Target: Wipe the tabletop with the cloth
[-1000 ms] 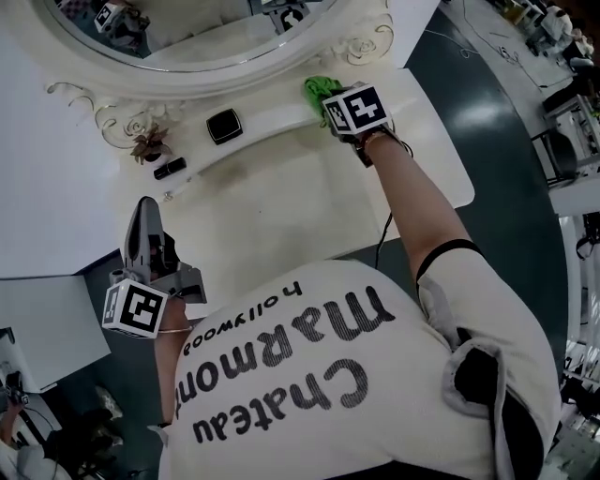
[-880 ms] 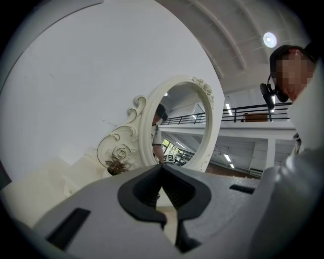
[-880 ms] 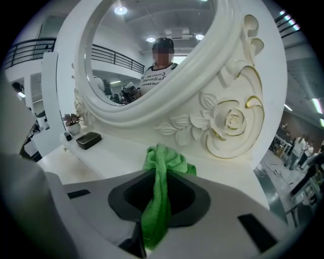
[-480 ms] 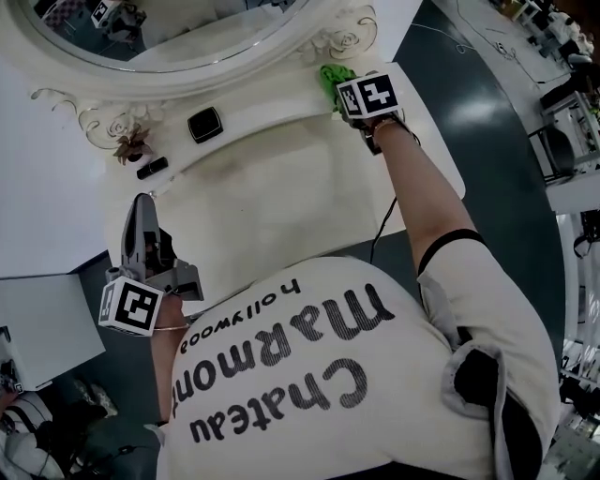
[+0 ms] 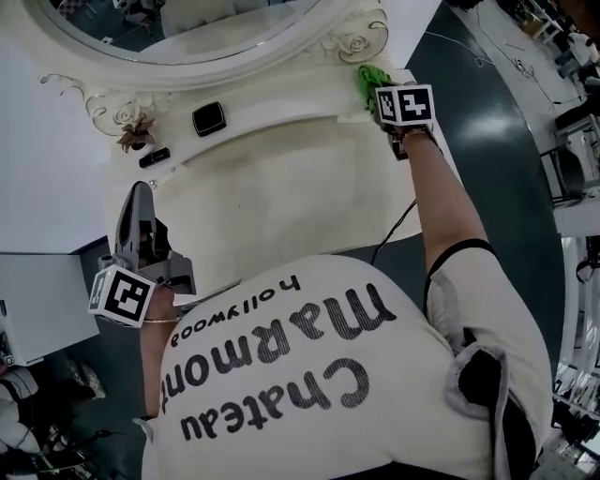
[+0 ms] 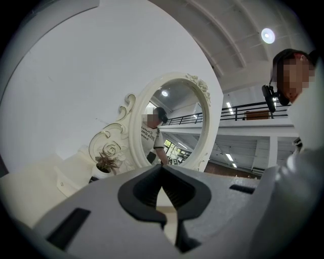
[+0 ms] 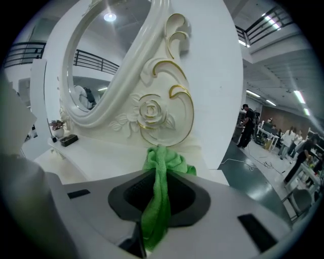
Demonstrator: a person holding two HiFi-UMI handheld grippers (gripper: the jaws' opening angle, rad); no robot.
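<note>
A green cloth point(image 5: 373, 82) point(image 7: 161, 172) is pressed on the raised back shelf of the white dressing table point(image 5: 281, 187), at its right end below the carved rose of the mirror frame point(image 7: 152, 112). My right gripper point(image 5: 382, 97) point(image 7: 158, 202) is shut on the cloth, which hangs down between its jaws. My left gripper point(image 5: 139, 202) point(image 6: 161, 174) is held off the table's left front corner, shut with nothing between its jaws, pointing toward the mirror.
An oval mirror point(image 5: 187, 28) stands at the table's back. On the shelf's left part sit a black square box point(image 5: 208, 118), a small black bar point(image 5: 155, 157) and a small dried plant point(image 5: 136, 136). A cable point(image 5: 389, 234) hangs off the front edge. Dark floor lies to the right.
My right gripper has slid the green cloth rightward along the back shelf to its right end. The left gripper stays about where it was.
</note>
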